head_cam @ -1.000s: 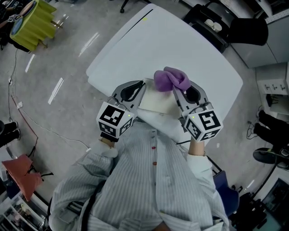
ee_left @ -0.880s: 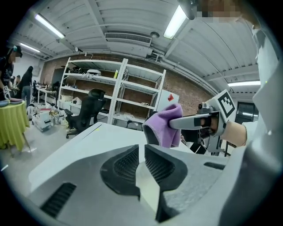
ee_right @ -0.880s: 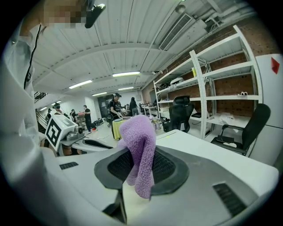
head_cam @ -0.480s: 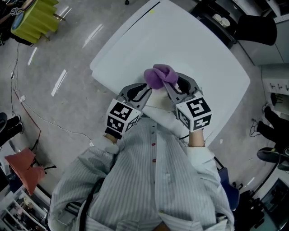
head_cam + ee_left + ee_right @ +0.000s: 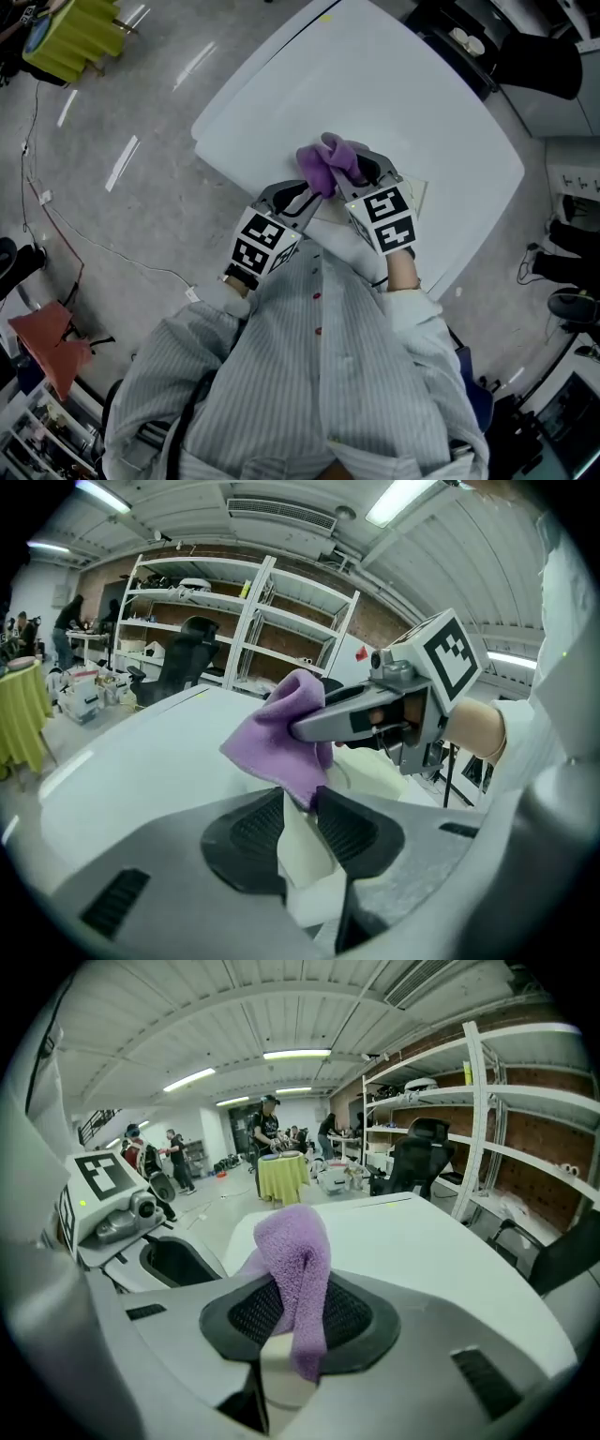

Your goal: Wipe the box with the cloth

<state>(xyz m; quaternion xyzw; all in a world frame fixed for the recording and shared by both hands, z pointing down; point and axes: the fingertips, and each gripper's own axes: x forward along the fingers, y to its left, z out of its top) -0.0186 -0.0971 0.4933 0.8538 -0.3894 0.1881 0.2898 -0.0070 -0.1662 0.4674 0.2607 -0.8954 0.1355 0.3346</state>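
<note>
- The left gripper (image 5: 300,829) is clamped on the near edge of the box (image 5: 305,874). A cream wall of the box stands pinched between its pads, so this hand is the one holding the work steady.
- The box is flat and pale. It lies on the white table (image 5: 375,84) close to the person's body and is mostly covered by the two tools. Only its right corner shows clearly in the head view, so its long side seems to run left to right, though I can't be sure.
- The purple cloth (image 5: 298,1260) is bunched up and sits on top of the box, touching or just beside the left gripper's tips.
- The right gripper (image 5: 296,1326) is closed on the cloth, a fold of which droops over its pads. It crosses in from the right and is the hand doing the wiping.
- The key relation is that the cloth is at the left end of the box, hard against the holding hand. The unwiped length lies to the right, so the next stroke probably has to run back that way.
- A second ago the cloth sat midway between the two tools. It has since travelled left, and the right gripper came with it.
</note>
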